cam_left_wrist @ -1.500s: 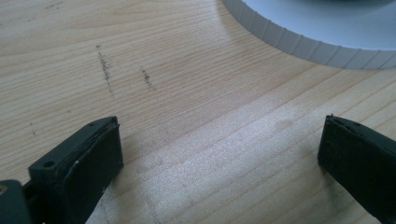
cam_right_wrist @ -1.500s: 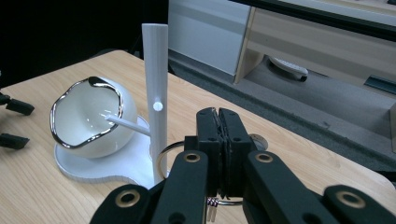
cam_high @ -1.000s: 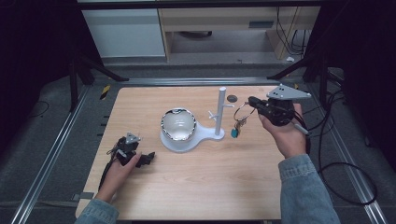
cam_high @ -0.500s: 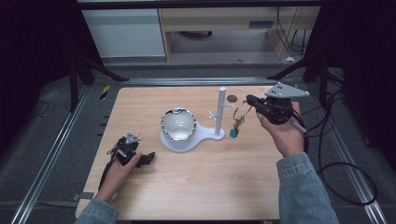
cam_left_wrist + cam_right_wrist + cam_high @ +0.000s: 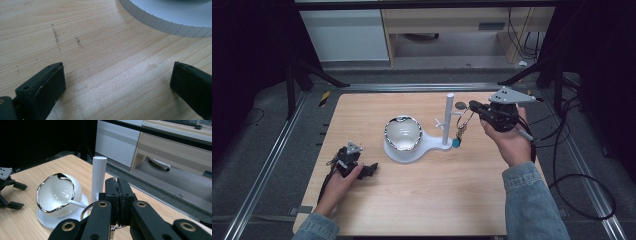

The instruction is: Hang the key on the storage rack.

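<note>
My right tongs are clamped on a key ring beside the white post; their own jaws hide the grip point. The keys dangle, too small to read. My left tongs rest wide apart on the table, the stand's base cut off above.

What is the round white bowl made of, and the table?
The bowl looks like glossy white ceramic or glass, since light glints inside it, with a shiny silvery metal-looking rim. The table looks like pale wood, matte, with visible grain lines.
</note>
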A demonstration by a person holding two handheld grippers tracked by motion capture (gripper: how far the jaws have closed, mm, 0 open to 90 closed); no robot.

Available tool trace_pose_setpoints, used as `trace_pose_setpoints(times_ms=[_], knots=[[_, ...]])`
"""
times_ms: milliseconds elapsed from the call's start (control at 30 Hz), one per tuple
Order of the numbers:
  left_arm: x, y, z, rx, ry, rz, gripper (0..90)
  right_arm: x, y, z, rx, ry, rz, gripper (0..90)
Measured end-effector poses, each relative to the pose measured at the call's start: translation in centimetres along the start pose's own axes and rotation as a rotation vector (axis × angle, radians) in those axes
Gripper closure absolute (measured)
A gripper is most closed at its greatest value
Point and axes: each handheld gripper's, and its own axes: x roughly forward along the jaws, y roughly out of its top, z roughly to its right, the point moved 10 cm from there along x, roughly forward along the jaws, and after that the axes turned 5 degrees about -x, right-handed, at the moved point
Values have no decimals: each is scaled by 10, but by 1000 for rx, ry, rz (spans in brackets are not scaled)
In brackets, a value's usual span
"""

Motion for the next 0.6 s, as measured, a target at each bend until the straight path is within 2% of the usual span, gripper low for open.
trace_pose_setpoints(times_ms=[600], knots=[[0,0,0,-1,-1,0,0,10,-1,-1,10,5,-2,888]])
